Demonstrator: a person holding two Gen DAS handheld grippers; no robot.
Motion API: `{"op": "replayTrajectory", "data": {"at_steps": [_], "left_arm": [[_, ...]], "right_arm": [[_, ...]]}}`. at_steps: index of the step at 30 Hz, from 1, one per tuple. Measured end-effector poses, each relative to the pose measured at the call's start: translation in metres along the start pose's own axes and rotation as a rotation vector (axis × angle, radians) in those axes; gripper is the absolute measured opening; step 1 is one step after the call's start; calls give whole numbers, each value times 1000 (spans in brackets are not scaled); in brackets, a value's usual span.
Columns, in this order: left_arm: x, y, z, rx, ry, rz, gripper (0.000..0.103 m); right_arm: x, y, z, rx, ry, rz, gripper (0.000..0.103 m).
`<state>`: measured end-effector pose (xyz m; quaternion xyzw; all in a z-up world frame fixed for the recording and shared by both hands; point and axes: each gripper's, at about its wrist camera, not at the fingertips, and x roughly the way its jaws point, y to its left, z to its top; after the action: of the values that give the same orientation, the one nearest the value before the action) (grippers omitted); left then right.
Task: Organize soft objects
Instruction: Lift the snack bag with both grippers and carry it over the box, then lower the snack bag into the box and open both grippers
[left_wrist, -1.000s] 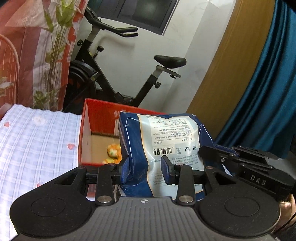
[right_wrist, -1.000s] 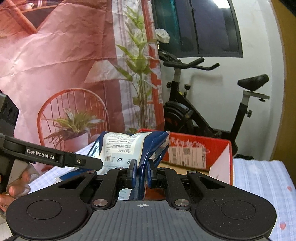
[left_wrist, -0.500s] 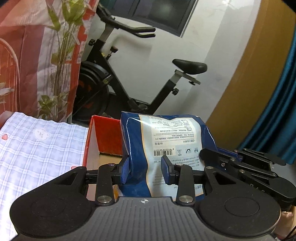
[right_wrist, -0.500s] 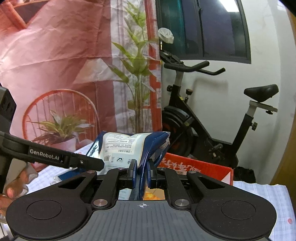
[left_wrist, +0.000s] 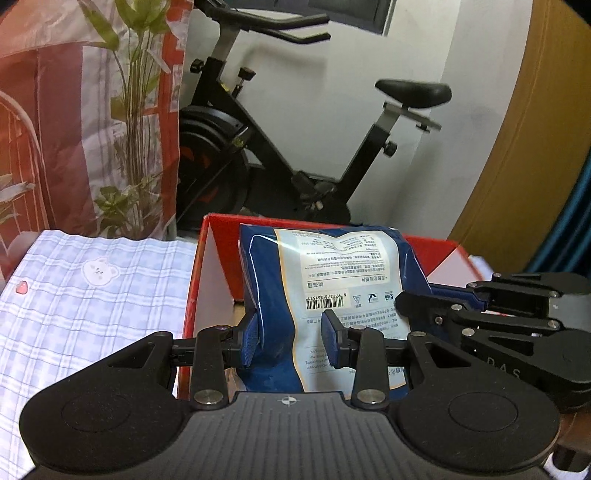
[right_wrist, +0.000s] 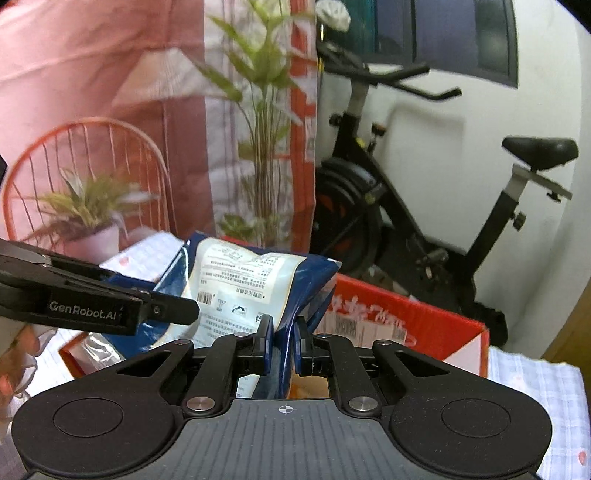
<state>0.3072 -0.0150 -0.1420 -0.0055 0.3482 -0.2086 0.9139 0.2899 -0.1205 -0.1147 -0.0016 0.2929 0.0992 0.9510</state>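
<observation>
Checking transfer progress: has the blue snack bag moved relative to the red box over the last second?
Yes. The blue snack bag now sits over the red box's opening, covering more of its interior.

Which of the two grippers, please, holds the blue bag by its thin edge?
The right gripper: its jaws pinch the bag's flattened side seam. The left gripper spans a wider, puffier fold.

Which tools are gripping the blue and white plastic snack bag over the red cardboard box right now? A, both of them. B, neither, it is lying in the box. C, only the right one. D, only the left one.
A: the left tool pinches the blue and white plastic snack bag while the right tool clamps its edge above the red cardboard box.
</observation>
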Motion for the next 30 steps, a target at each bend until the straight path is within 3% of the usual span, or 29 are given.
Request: {"op": "replayTrajectory", "data": {"at_steps": [10, 15, 18, 22, 26, 27, 29, 30], "left_arm": [[-1, 1, -4, 13, 16, 24, 39], [-13, -6, -4, 26, 3, 7, 39], [-22, -11, -5, 42, -12, 8, 45], [-37, -15, -10, 59, -35, 8, 58], [-53, -20, -14, 86, -55, 42, 84], [-57, -20, -14, 86, -59, 47, 87], [-63, -20, -14, 79, -66, 49, 95], [-67, -20, -15, 76, -67, 52, 96]], "right_arm": [[24, 4, -10, 46, 132, -36, 12], [21, 3, -17, 26, 171, -90, 22], [11, 2, -18, 24, 161, -120, 29], [-7, -4, -18, 52, 122, -138, 56], [-26, -8, -19, 68, 99, -147, 75], [-29, -10, -20, 74, 97, -150, 78], [-37, -12, -22, 97, 90, -156, 96], [-41, -13, -23, 109, 86, -162, 99]]}}
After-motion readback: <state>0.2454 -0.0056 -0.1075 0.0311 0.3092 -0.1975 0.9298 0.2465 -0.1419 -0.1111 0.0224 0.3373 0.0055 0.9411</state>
